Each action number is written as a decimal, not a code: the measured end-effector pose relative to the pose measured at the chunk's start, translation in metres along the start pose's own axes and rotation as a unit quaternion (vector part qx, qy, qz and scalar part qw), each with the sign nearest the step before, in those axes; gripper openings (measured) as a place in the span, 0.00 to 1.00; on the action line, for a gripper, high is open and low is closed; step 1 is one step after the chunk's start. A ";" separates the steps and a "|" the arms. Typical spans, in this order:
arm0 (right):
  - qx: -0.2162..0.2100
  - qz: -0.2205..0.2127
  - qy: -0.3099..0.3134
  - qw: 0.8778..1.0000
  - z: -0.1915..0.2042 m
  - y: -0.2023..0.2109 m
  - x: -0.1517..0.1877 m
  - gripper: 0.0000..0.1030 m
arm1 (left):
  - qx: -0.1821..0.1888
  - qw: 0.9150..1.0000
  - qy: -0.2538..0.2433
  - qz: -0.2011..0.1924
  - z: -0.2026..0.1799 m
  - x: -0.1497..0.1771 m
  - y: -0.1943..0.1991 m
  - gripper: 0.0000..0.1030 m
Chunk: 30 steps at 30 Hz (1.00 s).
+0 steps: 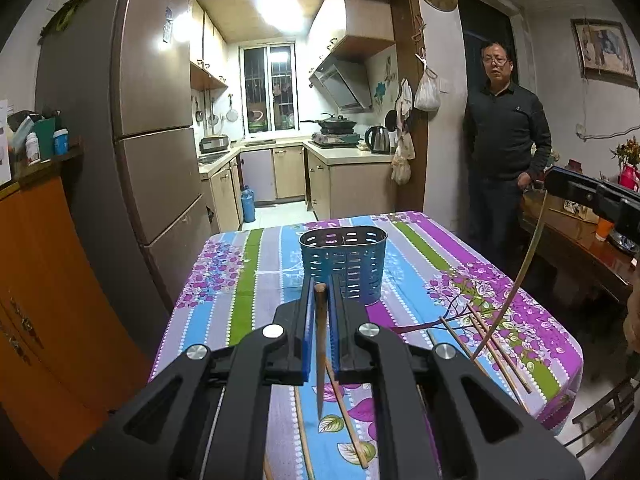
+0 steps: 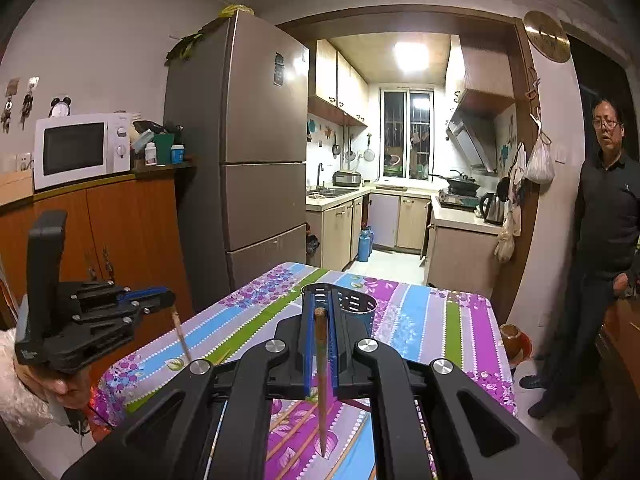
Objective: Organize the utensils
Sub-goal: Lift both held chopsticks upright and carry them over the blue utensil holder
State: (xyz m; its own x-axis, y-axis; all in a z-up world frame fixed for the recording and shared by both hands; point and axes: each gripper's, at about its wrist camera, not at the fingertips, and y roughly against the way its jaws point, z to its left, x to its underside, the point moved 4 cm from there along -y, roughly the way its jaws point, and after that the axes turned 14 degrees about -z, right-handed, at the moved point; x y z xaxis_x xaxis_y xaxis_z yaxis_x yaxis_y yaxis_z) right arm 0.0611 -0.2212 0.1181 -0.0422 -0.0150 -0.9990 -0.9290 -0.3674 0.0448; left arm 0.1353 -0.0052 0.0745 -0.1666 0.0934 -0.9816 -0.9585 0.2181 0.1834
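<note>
A blue perforated utensil holder [image 1: 344,266] stands on the floral tablecloth; it also shows in the right wrist view [image 2: 354,306]. My left gripper [image 1: 320,292] is shut on a brown chopstick [image 1: 320,344] that hangs point down above the table, short of the holder. My right gripper [image 2: 320,314] is shut on another chopstick [image 2: 321,376], also point down. The right gripper shows at the right edge of the left view [image 1: 592,194] with its chopstick [image 1: 516,280]. The left gripper shows in the right view [image 2: 160,298]. Several loose chopsticks [image 1: 496,344] lie on the cloth.
The table [image 1: 248,276] has edges at left and right. A fridge [image 1: 156,120] and an orange cabinet [image 1: 48,280] stand at the left. A man in dark clothes [image 1: 504,140] stands beyond the table's far right. A wooden bench [image 1: 580,240] is at the right.
</note>
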 end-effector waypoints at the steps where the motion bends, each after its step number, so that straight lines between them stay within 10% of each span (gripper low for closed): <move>1: 0.000 0.001 0.000 1.000 0.000 -0.001 -0.001 0.07 | -0.002 1.000 -0.003 -0.002 -0.001 -0.001 -0.001 0.05; 17: 0.004 -0.001 -0.017 1.000 -0.022 -0.058 -0.049 0.08 | -0.014 0.999 -0.017 -0.043 -0.006 -0.080 -0.039 0.05; 30: 0.024 -0.041 -0.028 0.998 -0.062 -0.168 -0.105 0.07 | -0.007 0.994 0.004 -0.106 0.001 -0.165 -0.144 0.05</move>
State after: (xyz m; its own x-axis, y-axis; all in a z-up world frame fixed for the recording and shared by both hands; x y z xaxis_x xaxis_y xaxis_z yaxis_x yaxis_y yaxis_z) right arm 0.2441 -0.2157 0.2151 0.0150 0.0667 -0.9977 -0.9464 -0.3209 -0.0357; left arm 0.3010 -0.0507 0.2097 0.0384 0.0385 -0.9985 -0.9753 0.2189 -0.0291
